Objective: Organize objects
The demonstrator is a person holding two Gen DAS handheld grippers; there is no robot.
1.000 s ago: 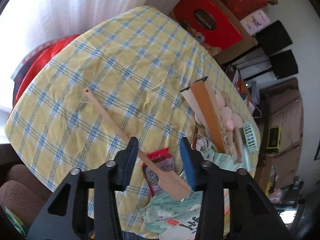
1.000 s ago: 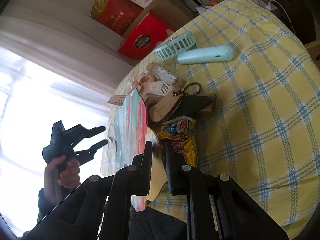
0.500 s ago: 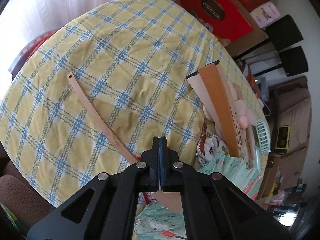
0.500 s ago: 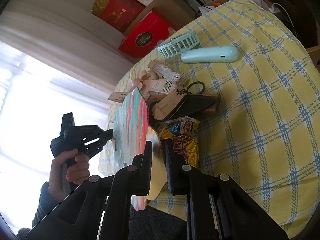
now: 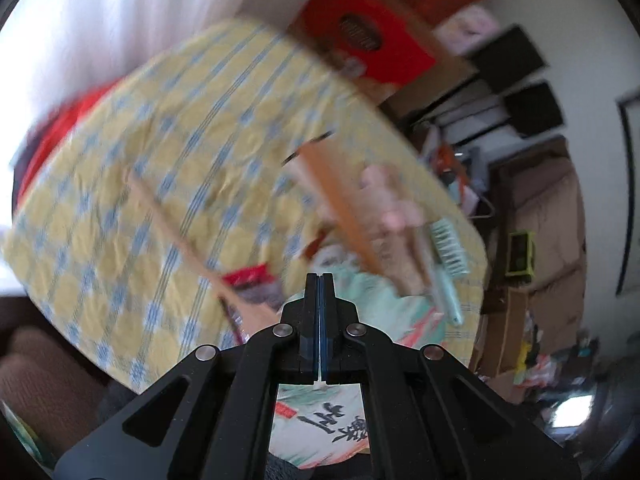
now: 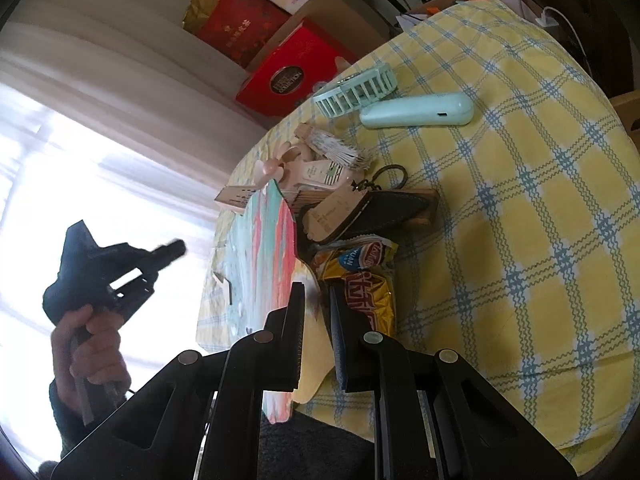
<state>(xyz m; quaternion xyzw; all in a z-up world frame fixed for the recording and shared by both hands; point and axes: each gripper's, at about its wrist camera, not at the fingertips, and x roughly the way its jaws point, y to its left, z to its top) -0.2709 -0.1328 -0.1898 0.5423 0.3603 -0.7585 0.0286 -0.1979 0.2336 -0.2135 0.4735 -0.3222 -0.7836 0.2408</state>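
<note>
Fingers (image 6: 298, 320) apparently pinching fan (image 6: 262, 264)

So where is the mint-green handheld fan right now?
In the right wrist view, the mint-green handheld fan lies flat on the checked tablecloth at the table's far side, just beyond the tasselled brush and the clutter pile.

A table (image 6: 560, 184) covered by a yellow cloth with blue checks is seen. Strong daylight is admitted through a window (image 6: 60, 168) veiled by white curtains (image 5: 120, 12). Red boxes (image 6: 296, 68) and cardboard cartons (image 6: 332, 4) are stacked behind the table. A white wall (image 5: 592, 32), two black speakers (image 5: 516, 60) and a brown sofa (image 5: 548, 216) are shown, blurred, in the left wrist view.
</note>
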